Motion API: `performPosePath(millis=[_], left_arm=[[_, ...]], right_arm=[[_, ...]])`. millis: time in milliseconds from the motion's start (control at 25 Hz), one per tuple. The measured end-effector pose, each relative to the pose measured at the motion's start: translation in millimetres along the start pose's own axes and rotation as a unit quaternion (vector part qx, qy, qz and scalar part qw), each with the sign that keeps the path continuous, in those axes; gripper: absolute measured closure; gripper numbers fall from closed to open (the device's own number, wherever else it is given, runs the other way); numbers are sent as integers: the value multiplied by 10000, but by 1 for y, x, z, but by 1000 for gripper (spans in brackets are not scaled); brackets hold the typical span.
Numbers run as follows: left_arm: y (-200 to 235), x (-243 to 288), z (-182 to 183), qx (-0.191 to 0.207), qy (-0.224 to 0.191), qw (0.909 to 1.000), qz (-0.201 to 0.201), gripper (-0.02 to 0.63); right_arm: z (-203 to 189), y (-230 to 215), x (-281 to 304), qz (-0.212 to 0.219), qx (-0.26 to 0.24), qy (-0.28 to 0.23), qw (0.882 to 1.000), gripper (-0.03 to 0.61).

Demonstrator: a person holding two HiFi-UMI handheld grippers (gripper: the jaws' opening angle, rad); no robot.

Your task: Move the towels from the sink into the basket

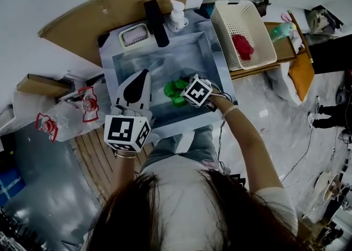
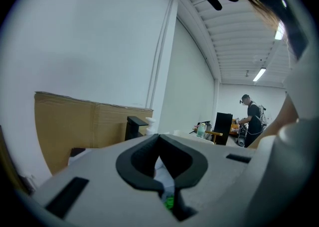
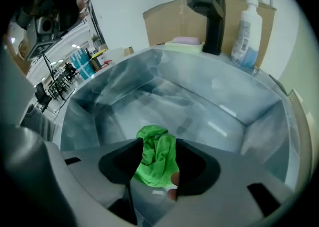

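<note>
Right gripper view: right gripper (image 3: 157, 145), jaws spread, straddled the green towel (image 3: 158, 160) lying directly below in the sink (image 3: 224, 106).

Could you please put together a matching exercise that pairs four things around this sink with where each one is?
Things
1. crumpled green cloth towel
2. red cloth towel
3. black angular faucet
4. white plastic pump bottle
Places
A. inside the white perforated plastic basket
B. in the grey metal sink, between the right gripper's open jaws
C. behind the sink, at the end nearest the basket
D. behind the sink, beside the white soap dish
Pairs: 1-B, 2-A, 3-D, 4-C
</note>
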State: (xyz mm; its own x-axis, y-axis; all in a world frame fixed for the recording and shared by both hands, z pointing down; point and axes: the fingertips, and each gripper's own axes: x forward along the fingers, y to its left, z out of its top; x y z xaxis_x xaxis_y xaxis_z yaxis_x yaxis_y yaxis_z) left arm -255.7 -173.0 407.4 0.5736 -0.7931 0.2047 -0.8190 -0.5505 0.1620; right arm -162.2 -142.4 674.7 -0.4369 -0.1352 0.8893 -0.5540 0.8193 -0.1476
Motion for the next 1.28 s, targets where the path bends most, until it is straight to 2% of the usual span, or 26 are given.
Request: performPosePath(millis=[200,480,600,680,720,840,960,1280], left_arm=[[3,1,-7,106,104,9999,45,606],[-1,7,-10,58,123,9999,34,607],[-5,11,-10,55,129,9999,27,607],[-8,13,-10,50,135,9999,35,607],[-11,14,-11,47,138,9999,36,607],[-18,19,-11,51,137,9999,29,606],[-25,23,-10,80,140,9999,49,607],[-36,31,-4,98,96,9996,244,606]], right_arm=[[-16,0,19,262,246,464,9983,352],[-32,-5,38,493,635,948,9922,344],[-33,-7,39,546,564,1018,9917,392],[-34,-9,39,458,404,1049,9926,474],[-34,-9,39,413,306,1044,9932,489],[-34,-9,37,408,180,935,9946,507],[-31,-9,29,439,286,733,9959,512],[-12,-12,-9,462,736,-333,9957,515]])
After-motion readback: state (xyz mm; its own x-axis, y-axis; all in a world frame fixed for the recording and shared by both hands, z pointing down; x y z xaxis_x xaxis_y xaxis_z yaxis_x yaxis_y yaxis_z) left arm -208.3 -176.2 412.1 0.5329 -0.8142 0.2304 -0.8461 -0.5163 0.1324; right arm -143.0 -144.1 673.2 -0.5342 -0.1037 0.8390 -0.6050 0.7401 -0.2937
